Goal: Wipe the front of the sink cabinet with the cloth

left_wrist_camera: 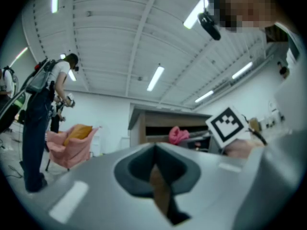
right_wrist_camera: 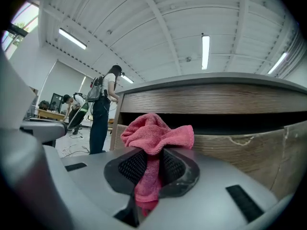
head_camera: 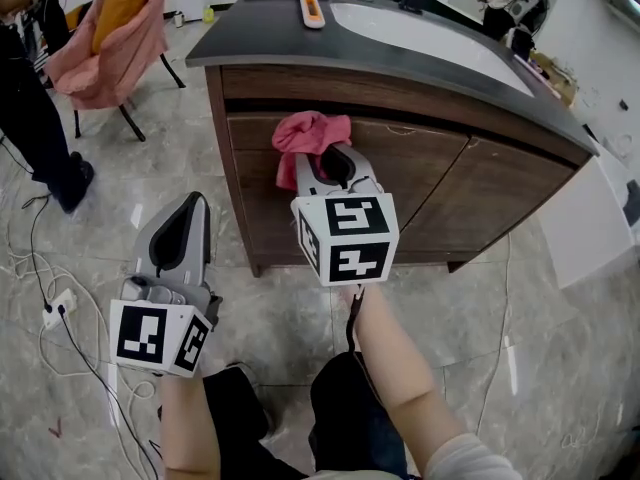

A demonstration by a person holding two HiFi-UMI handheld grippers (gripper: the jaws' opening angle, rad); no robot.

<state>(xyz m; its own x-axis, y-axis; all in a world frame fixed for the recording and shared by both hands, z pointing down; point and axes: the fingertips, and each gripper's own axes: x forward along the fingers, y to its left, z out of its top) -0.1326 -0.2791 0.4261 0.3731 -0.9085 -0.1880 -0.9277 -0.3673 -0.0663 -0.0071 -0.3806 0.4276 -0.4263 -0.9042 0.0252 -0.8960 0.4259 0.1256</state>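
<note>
The sink cabinet [head_camera: 420, 183] is dark brown wood under a dark counter with a white basin. My right gripper [head_camera: 328, 163] is shut on a pink cloth [head_camera: 308, 135], which bunches against the upper left of the cabinet front. In the right gripper view the cloth [right_wrist_camera: 156, 135] sticks out past the jaws, just below the dark gap under the counter [right_wrist_camera: 225, 121]. My left gripper [head_camera: 180, 230] hangs lower left, away from the cabinet, jaws shut with nothing between them. In the left gripper view its pads [left_wrist_camera: 154, 169] meet, with the cabinet [left_wrist_camera: 165, 126] and cloth [left_wrist_camera: 178, 135] far behind.
A chair draped with pink and orange fabric [head_camera: 112, 28] stands at the left. A person [head_camera: 30, 108] stands at the far left. Cables and a power strip [head_camera: 55, 308] lie on the tiled floor. An orange-and-white object [head_camera: 312, 8] lies on the counter.
</note>
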